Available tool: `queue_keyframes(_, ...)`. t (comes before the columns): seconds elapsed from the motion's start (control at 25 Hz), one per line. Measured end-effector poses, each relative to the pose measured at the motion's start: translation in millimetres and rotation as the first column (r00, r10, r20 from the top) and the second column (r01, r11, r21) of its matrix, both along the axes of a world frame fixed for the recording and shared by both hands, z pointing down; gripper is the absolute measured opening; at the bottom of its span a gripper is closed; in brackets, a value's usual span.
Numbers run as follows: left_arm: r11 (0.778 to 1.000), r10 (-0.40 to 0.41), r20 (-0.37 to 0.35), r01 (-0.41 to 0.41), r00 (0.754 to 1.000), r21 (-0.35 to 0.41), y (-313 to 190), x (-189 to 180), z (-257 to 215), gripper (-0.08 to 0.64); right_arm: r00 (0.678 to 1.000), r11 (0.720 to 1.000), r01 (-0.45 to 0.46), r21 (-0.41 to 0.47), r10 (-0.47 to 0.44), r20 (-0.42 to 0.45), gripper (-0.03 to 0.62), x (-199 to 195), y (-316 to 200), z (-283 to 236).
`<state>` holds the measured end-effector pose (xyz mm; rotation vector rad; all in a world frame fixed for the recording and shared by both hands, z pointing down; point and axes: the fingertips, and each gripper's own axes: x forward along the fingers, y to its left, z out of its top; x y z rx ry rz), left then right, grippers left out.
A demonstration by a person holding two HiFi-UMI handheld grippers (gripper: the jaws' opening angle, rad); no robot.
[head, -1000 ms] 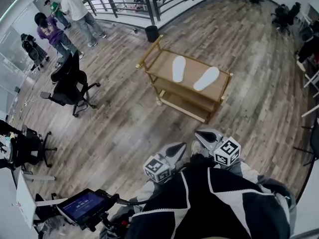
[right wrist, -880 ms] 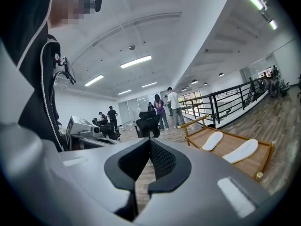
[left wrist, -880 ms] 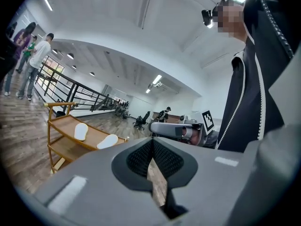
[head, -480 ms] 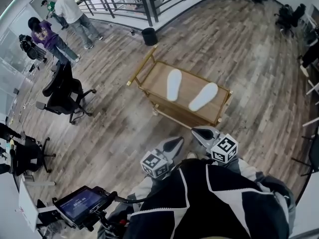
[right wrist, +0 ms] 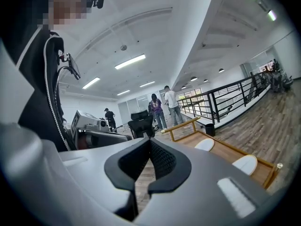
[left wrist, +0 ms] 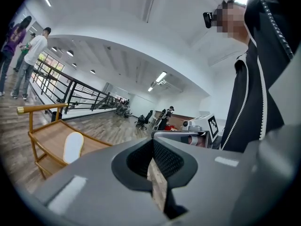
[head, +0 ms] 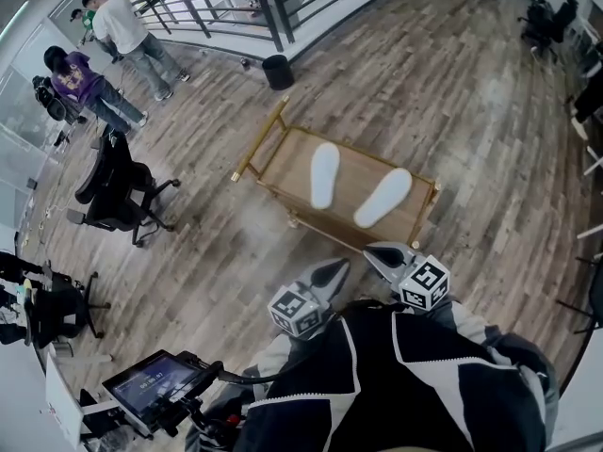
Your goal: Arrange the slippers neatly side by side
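Observation:
Two white slippers lie soles-up on the top shelf of a wooden cart (head: pixel 274 150). The left slipper (head: pixel 324 174) points straight away; the right slipper (head: pixel 383 197) is angled away from it, so they splay apart. Both grippers are held close to my chest, short of the cart. My left gripper (head: pixel 339 267) is shut and empty, and so is my right gripper (head: pixel 369 250). The left gripper view shows one slipper (left wrist: pixel 73 147) on the cart; in the right gripper view both the left slipper (right wrist: pixel 204 145) and the right slipper (right wrist: pixel 244 164) show.
A black bin (head: pixel 277 72) stands beyond the cart by a railing (head: pixel 222 0). An office chair (head: pixel 115 191) is to the left, with people (head: pixel 124 32) standing far left. A monitor stand (head: pixel 149 387) sits at lower left. More chairs (head: pixel 544 19) stand at the far right.
I have walked toward the cart; it and the slippers have come nearer and lower in the head view. Both grippers stay shut in the same pose.

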<state>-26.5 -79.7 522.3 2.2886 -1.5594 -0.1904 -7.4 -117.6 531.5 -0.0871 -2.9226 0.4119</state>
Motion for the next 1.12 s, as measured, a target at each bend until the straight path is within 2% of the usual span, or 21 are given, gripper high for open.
queue_keyframes(0.24,0.995,0.096,-0.010,-0.096,0.995,0.002,-26.6,-11.3,3.5,0.018,0.997,0.997,-0.072,-0.005,0.072,-0.011,0.005,-14.7,-25.3,2.0)
queue_keyframes(0.48,0.978,0.210,-0.010,-0.210,0.978,0.007,-65.7,-59.6,-0.5,0.018,0.981,0.982,-0.190,-0.002,0.190,-0.025,0.005,-54.9,-58.2,3.3)
queue_keyframes(0.68,0.940,0.340,0.020,-0.340,0.940,0.005,-97.3,-92.4,-4.1,0.018,0.956,0.956,-0.294,-0.004,0.294,-0.003,0.005,-88.6,-81.1,-0.9)
queue_keyframes(0.92,0.889,0.457,0.034,-0.457,0.889,-0.004,-124.9,-162.7,-2.5,0.018,0.907,0.906,-0.422,-0.023,0.422,0.009,0.005,-156.9,-107.1,5.3)
queue_keyframes(1.12,0.860,0.511,0.024,-0.511,0.859,-0.015,-134.1,-167.7,-4.1,0.018,0.881,0.881,-0.472,-0.016,0.473,0.006,0.005,-161.3,-117.5,-1.9)
